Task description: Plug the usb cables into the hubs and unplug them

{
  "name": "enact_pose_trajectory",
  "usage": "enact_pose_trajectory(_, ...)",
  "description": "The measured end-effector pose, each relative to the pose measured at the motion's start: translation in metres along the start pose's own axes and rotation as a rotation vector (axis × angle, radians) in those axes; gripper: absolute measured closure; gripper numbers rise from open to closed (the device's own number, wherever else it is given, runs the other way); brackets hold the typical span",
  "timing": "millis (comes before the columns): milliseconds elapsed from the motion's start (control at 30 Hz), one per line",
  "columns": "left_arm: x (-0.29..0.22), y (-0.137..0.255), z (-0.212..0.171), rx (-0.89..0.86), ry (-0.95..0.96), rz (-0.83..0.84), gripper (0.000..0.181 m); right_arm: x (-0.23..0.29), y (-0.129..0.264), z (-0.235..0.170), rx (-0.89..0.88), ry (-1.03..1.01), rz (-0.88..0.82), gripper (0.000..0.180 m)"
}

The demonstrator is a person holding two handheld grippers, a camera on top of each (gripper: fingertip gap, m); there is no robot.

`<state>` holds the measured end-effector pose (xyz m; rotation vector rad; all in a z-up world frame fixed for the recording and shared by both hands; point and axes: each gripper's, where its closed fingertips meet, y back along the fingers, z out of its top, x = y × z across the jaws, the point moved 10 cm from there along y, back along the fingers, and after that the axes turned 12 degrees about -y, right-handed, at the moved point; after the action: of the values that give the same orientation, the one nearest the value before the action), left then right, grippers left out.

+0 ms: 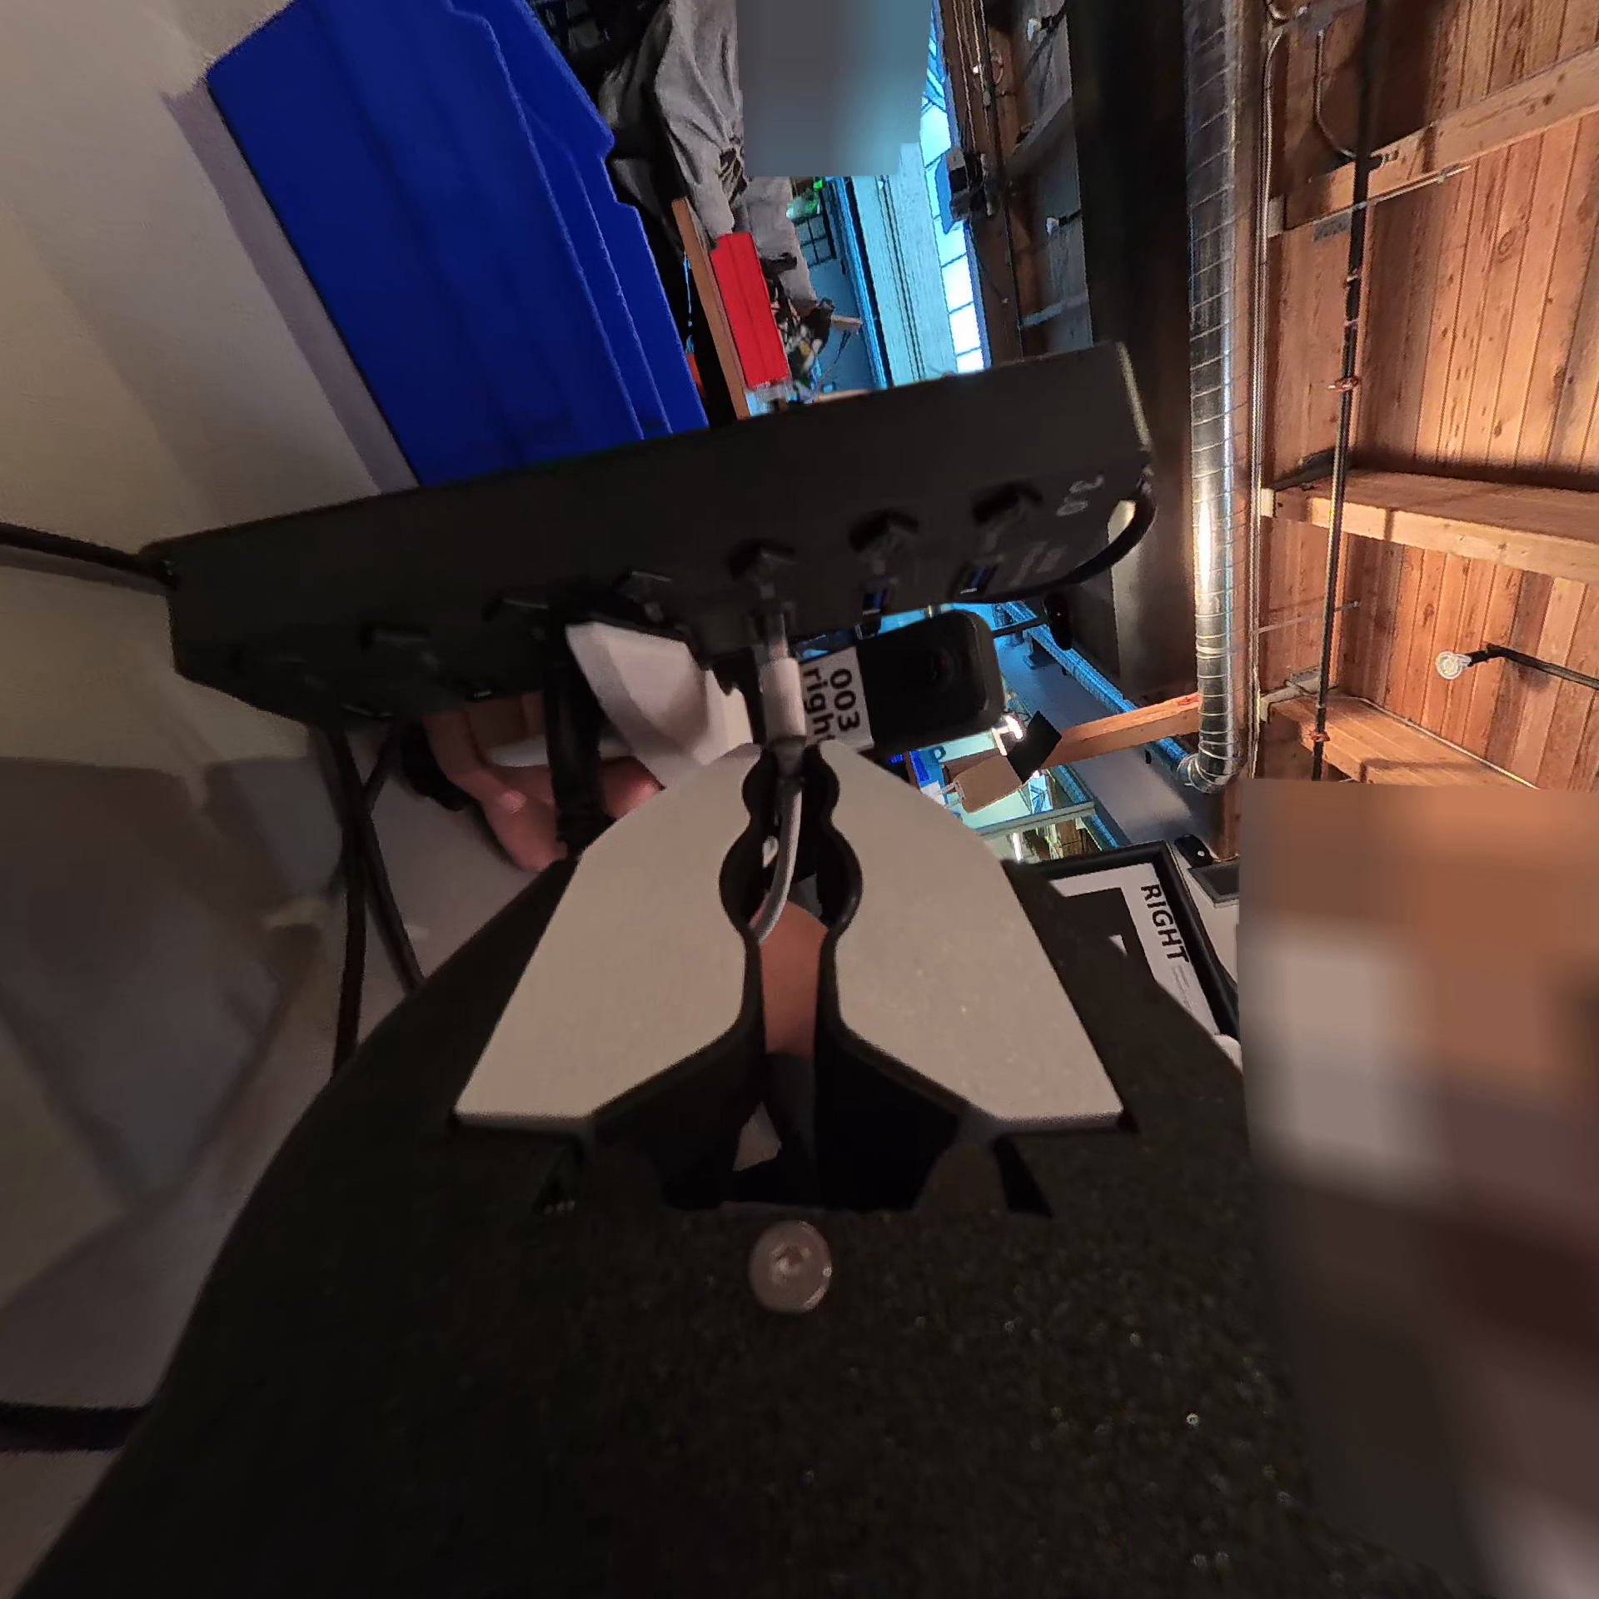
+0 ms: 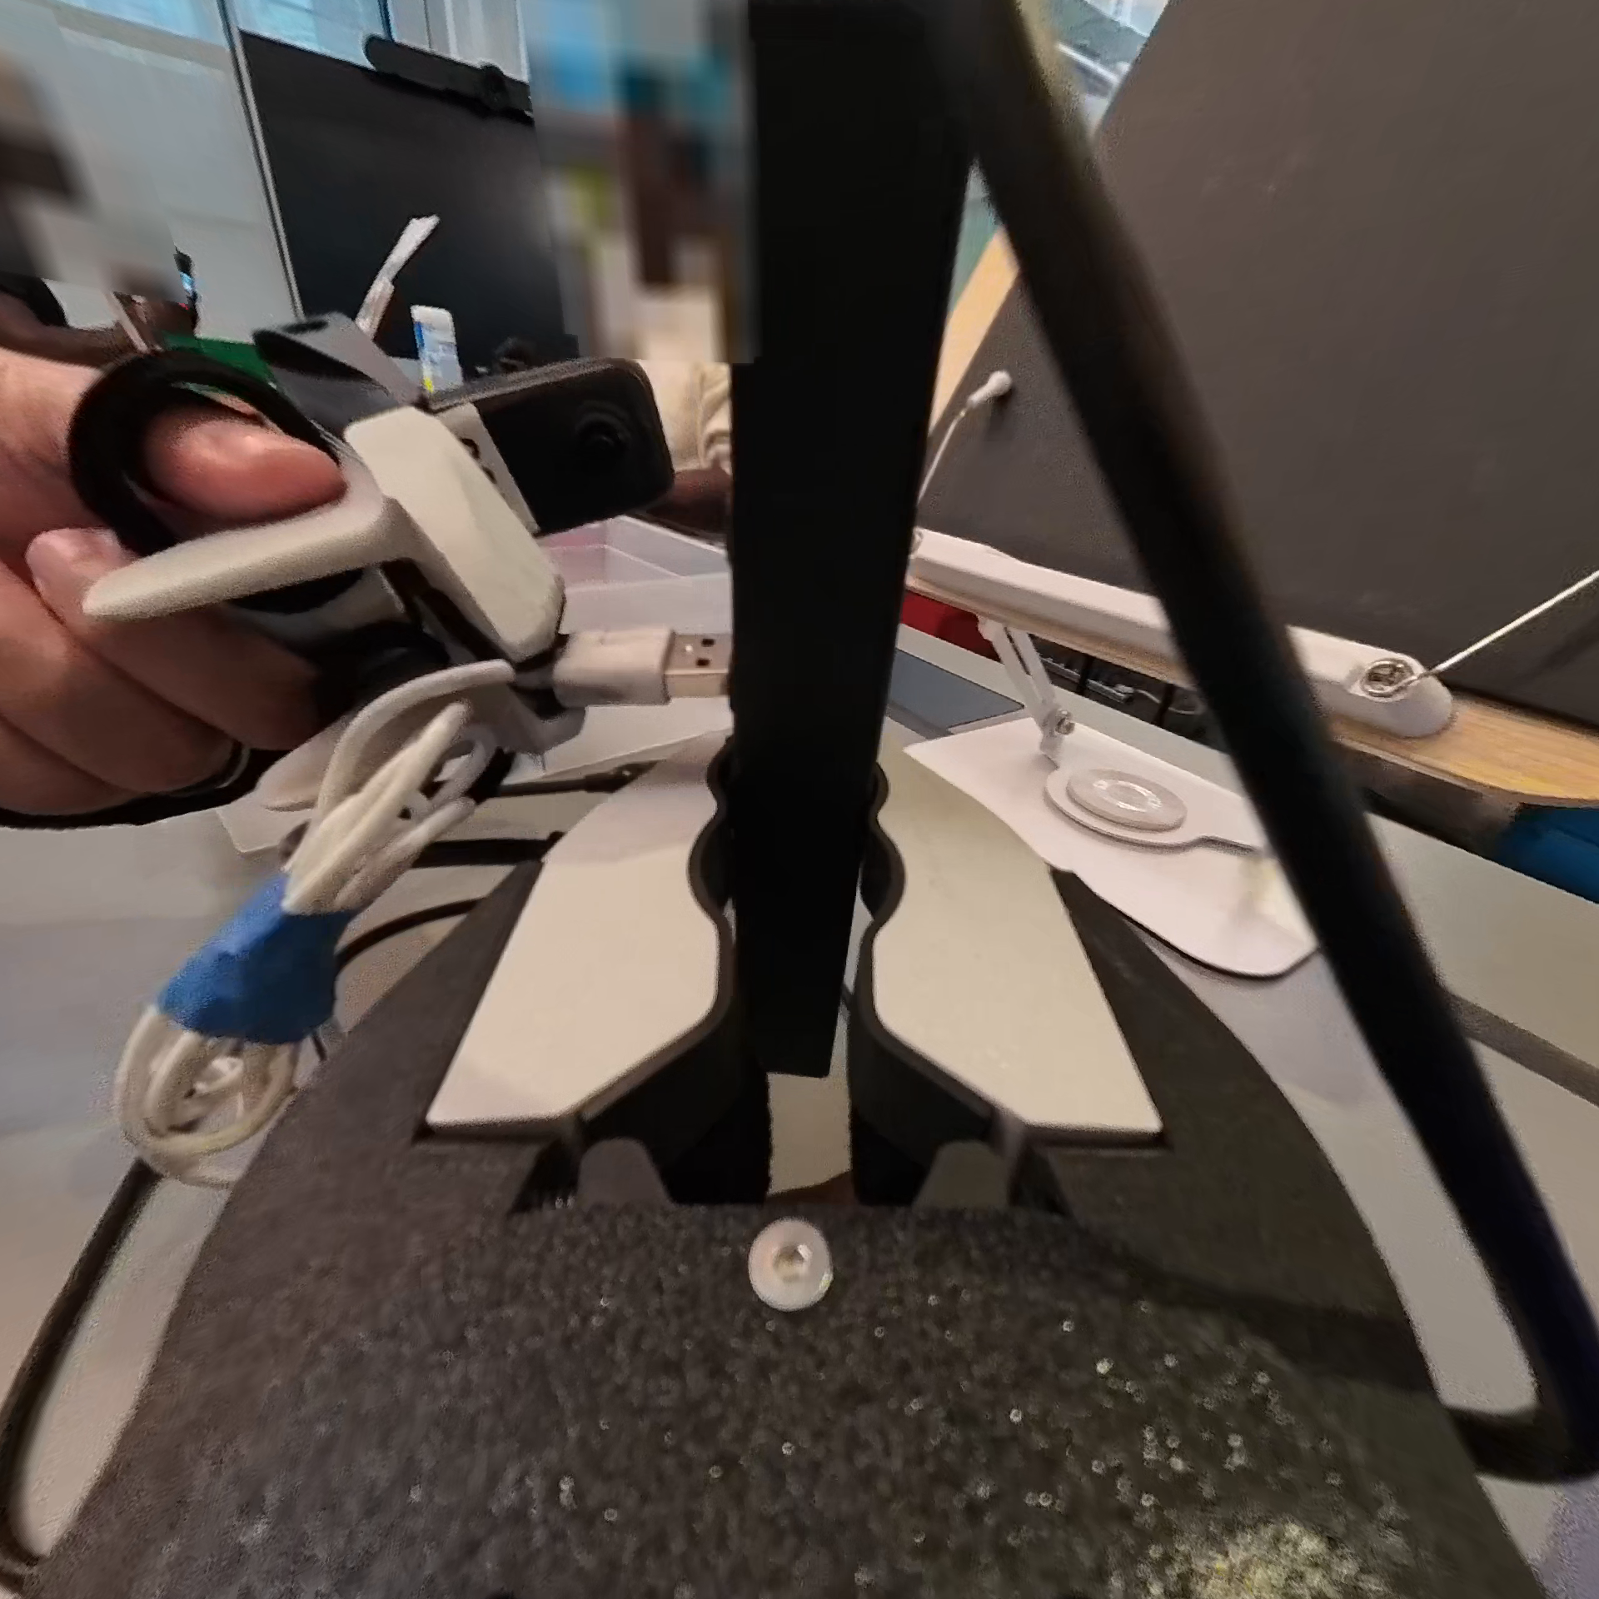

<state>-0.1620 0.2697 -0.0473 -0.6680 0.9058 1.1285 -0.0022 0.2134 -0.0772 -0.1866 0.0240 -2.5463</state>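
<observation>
Holding the black hub (image 2: 822,606) upright, our right tool (image 2: 792,831) was clamped on its narrow end. Our left tool (image 1: 789,761) was pinched together on the white cable (image 2: 606,675) just behind its plug (image 2: 696,662), whose metal tip sat just beside the hub's port face, not yet seated. We judged the hub stiff and light, the cable limp; the moulded plug body seemed the firmest hold. The cable's slack hung coiled, bound with blue tape (image 2: 251,978). Beneath lay a pale table (image 2: 86,874); blue bins (image 1: 450,260) and a wooden ceiling (image 1: 1428,346) lay beyond.
</observation>
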Motion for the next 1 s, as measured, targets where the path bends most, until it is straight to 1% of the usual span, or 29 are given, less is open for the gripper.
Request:
enact_pose_trajectory(100, 0.001, 0.001, 0.003, -0.017, 0.002, -0.011, 0.176, 0.005, -0.001, 0.0, 0.005, 0.074, -0.032, 0.155)
enact_pose_trajectory(133, 0.001, 0.001, 0.003, -0.017, -0.001, -0.008, 0.176, 0.005, -0.001, 0.0, 0.006, 0.071, -0.035, 0.155)
enact_pose_trajectory(200, 0.003, 0.001, 0.004, -0.019, -0.021, 0.032, 0.176, 0.004, -0.002, -0.002, 0.031, 0.069, -0.056, 0.155)
enact_pose_trajectory(300, 0.0, 0.001, 0.005, -0.045, -0.116, 0.119, 0.175, 0.002, -0.004, -0.003, 0.053, 0.031, -0.084, 0.155)
enact_pose_trajectory(367, -0.005, -0.001, 0.005, -0.037, -0.289, 0.24, 0.174, -0.001, -0.005, -0.005, 0.07, -0.012, -0.089, 0.155)
enact_pose_trajectory(433, -0.013, -0.003, 0.002, 0.002, -0.514, 0.399, 0.169, -0.002, -0.006, -0.006, 0.082, -0.016, -0.103, 0.155)
enact_pose_trajectory(500, -0.021, -0.007, -0.006, 0.056, -0.684, 0.503, 0.169, -0.003, -0.006, -0.007, 0.091, -0.04, -0.109, 0.155)
enact_pose_trajectory(567, -0.028, -0.01, -0.012, 0.079, -0.788, 0.593, 0.163, -0.004, -0.006, -0.007, 0.096, -0.06, -0.109, 0.155)
enact_pose_trajectory(667, -0.046, 0.0, -0.023, 0.065, -0.877, 0.696, 0.156, -0.006, -0.005, -0.006, 0.097, -0.076, -0.117, 0.155)
enact_pose_trajectory(733, -0.062, 0.014, -0.041, 0.03, -0.907, 0.717, 0.155, -0.009, -0.003, -0.001, 0.1, -0.117, -0.118, 0.154)
enact_pose_trajectory(833, -0.075, 0.038, -0.088, 0.023, -0.964, 0.763, 0.155, -0.009, -0.004, 0.024, 0.173, -0.171, -0.063, 0.154)
enact_pose_trajectory(933, -0.07, 0.057, -0.143, 0.098, -0.993, 0.801, 0.155, -0.003, -0.002, 0.073, 0.229, -0.172, -0.028, 0.154)
enact_pose_trajectory(1000, -0.06, 0.068, -0.173, 0.159, -1.015, 0.823, 0.157, 0.003, 0.002, 0.117, 0.291, -0.105, -0.016, 0.154)
